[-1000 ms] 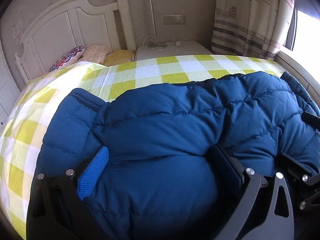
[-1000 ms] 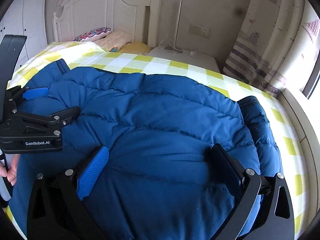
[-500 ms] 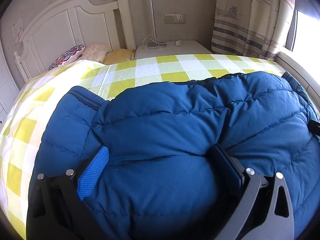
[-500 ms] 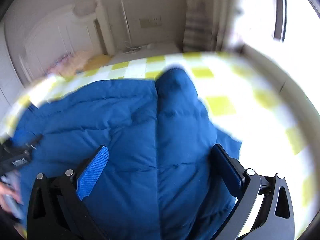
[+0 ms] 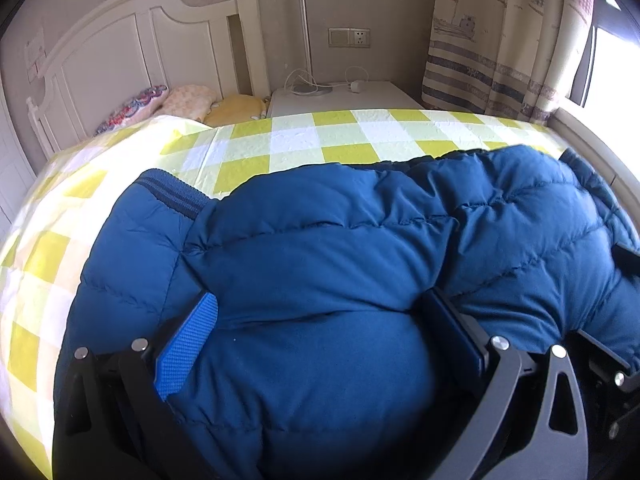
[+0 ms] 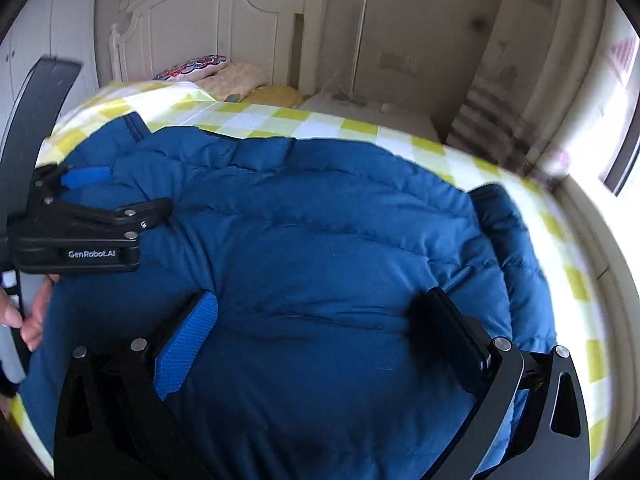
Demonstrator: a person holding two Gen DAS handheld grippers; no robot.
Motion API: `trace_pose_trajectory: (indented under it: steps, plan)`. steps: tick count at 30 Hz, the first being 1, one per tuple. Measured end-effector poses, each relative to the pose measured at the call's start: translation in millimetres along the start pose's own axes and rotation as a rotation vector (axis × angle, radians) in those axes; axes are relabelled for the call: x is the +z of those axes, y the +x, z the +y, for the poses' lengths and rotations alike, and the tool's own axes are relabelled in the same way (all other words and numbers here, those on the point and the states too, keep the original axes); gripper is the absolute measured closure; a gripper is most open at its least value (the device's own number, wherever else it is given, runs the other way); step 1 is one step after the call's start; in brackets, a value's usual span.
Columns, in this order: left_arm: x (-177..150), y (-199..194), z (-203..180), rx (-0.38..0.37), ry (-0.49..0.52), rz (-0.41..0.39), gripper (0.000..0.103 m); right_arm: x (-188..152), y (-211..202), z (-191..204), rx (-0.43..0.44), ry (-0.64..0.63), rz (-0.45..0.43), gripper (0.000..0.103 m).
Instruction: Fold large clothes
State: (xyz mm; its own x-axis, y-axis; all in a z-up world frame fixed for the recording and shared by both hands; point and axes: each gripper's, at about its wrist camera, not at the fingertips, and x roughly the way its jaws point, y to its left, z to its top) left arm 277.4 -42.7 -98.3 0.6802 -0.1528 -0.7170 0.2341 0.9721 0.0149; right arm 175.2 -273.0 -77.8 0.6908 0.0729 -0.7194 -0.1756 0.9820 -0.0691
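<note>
We have the blue puffer jacket (image 5: 320,264) lying across the bed (image 5: 296,144) on the yellow-and-white check cover, bunched and folded over itself, ribbed collar edge toward the headboard (image 5: 120,60). Left gripper (image 5: 316,328) sits low on the near edge of the jacket, fingers (image 5: 186,344) spread wide with padded fabric bulging between them, not pinched. Right gripper (image 6: 320,328) is the same: fingers spread, jacket bulk between them, no clamp. In the right wrist view we see the left gripper (image 6: 96,196) side-on at the left, over the jacket's collar end, a hand (image 6: 36,312) behind it. Pillows (image 5: 172,100) lie by the headboard; nightstand (image 5: 340,96) beside.
</note>
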Motion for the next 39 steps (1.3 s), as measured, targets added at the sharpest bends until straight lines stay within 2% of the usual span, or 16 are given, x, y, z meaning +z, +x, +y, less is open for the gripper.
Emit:
trace_pose_trajectory:
  steps: [2, 4, 6, 7, 8, 12, 15, 17, 19, 21, 23, 32, 34, 36, 38, 39]
  plan:
    - [1.7, -7.8, 21.0, -0.039, -0.095, -0.03, 0.002, 0.9, 1.1, 0.4, 0.003, 0.005, -0.005, 0.004]
    - [-2.8, -18.3, 62.2, -0.121, -0.284, -0.09, 0.002, -1.1, 1.7, 0.6, 0.012, 0.013, -0.012, 0.004]
    - [-9.9, -15.4, 99.0, -0.099, -0.436, -0.076, 0.005, -4.0, -2.2, -2.1, 0.02, 0.019, -0.013, 0.004]
    - [-10.4, -12.1, 105.5, -0.106, -0.445, -0.058, 0.006, -3.8, -1.7, -1.5, 0.021, 0.018, -0.013, 0.004]
    - [-10.4, -10.0, 106.6, -0.107, -0.431, -0.044, 0.006, -4.9, -3.8, -4.0, 0.02, 0.018, -0.015, 0.004]
    - [-9.1, -10.7, 88.8, 0.0, -0.359, -0.037, 0.006, -8.6, -7.5, -6.9, 0.023, 0.021, -0.02, 0.004]
    - [-14.7, -29.8, 87.0, 0.025, -0.379, -0.078, 0.006, -8.3, -18.4, -11.4, 0.014, 0.037, -0.029, 0.005]
    - [-19.3, -49.2, 79.6, 0.011, -0.344, -0.105, 0.006, -10.4, -33.8, -9.3, 0.025, 0.052, -0.053, 0.005]
    - [-26.2, -72.1, 56.2, -0.008, -0.211, -0.139, 0.002, -13.3, -46.9, -2.3, 0.071, 0.033, -0.079, 0.005]
    - [-36.4, -79.4, 26.2, 0.016, -0.033, -0.148, 0.002, -17.9, -48.4, 10.6, 0.057, -0.028, -0.063, 0.005]
    - [-50.9, -58.9, 0.4, 0.096, 0.127, -0.071, 0.002, -26.1, -37.4, 20.6, 0.02, -0.068, -0.034, 0.004]
    - [-55.0, -56.8, 6.8, 0.112, 0.072, -0.069, 0.002, -26.7, -37.9, 15.9, 0.002, -0.041, -0.01, 0.005]
    - [-55.9, -72.9, 28.7, 0.126, 0.002, -0.123, 0.002, -28.4, -46.7, 1.3, -0.016, -0.009, -0.024, 0.005]
    - [-62.0, -82.8, 54.7, 0.193, -0.069, -0.154, 0.002, -33.1, -54.8, -23.2, -0.056, 0.05, -0.044, 0.005]
    - [-68.8, -75.0, 79.2, 0.241, -0.12, -0.115, 0.002, -45.2, -52.8, -56.1, -0.089, 0.142, -0.039, 0.005]
    - [-73.8, -66.4, 92.7, 0.197, -0.157, -0.081, 0.002, -50.7, -49.9, -66.6, -0.068, 0.178, -0.033, 0.005]
